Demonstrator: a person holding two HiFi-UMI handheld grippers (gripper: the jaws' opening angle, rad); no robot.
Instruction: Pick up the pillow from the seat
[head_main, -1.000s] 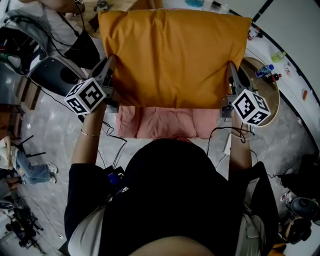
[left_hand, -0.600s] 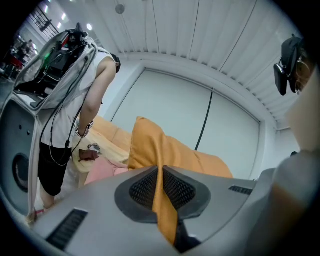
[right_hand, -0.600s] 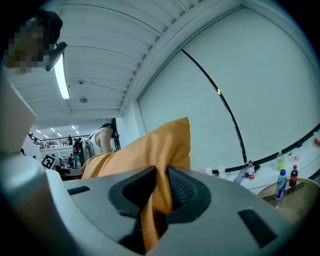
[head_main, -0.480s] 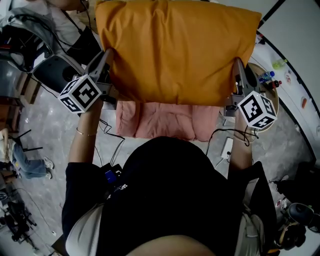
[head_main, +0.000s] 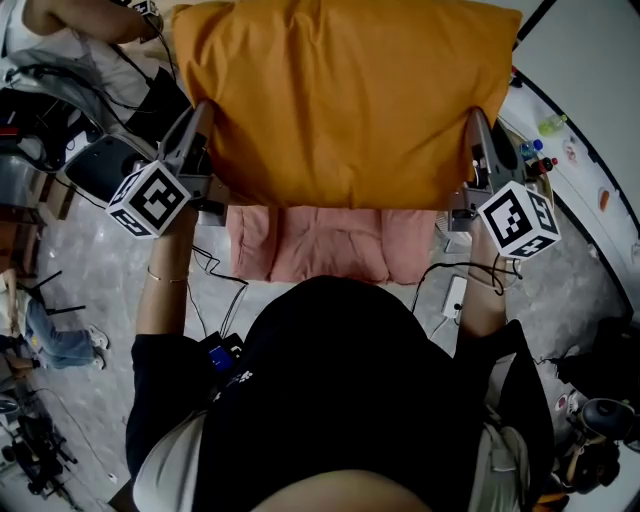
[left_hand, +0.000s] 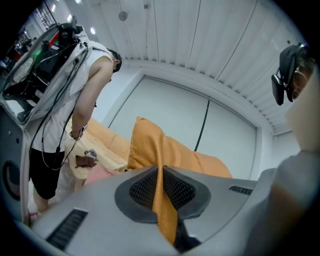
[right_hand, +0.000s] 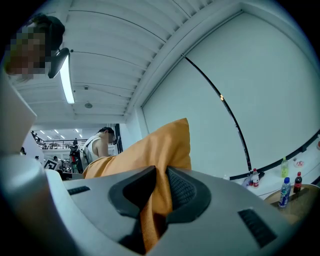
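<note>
Two grippers share the load in the head view: the left gripper (head_main: 203, 112) and the right gripper (head_main: 478, 122) each pinch one side edge of the orange pillow (head_main: 345, 100). It hangs spread between them over the pink cushion (head_main: 330, 245) on the seat. To lift well, I judge that both hands should rise together and level, so the cloth stays taut and neither edge slips. Just beyond the right gripper, a round table (head_main: 540, 172) bears several bottles (head_main: 530, 150), too small here to tell their contents.

Seen in the left gripper view, the jaws are almost together, clamping a thin fold of the pillow's orange cloth between the mesh pads. With so little fabric held, a smooth, unhurried lift looks safer than a tug.

Seen in the right gripper view, the jaws stand slightly wider, closed on a thicker bunch of the same cloth. At lower right, a blue-capped bottle (right_hand: 285, 190) seems to hold clear liquid and a red-capped bottle (right_hand: 299, 181) dark liquid.
</note>
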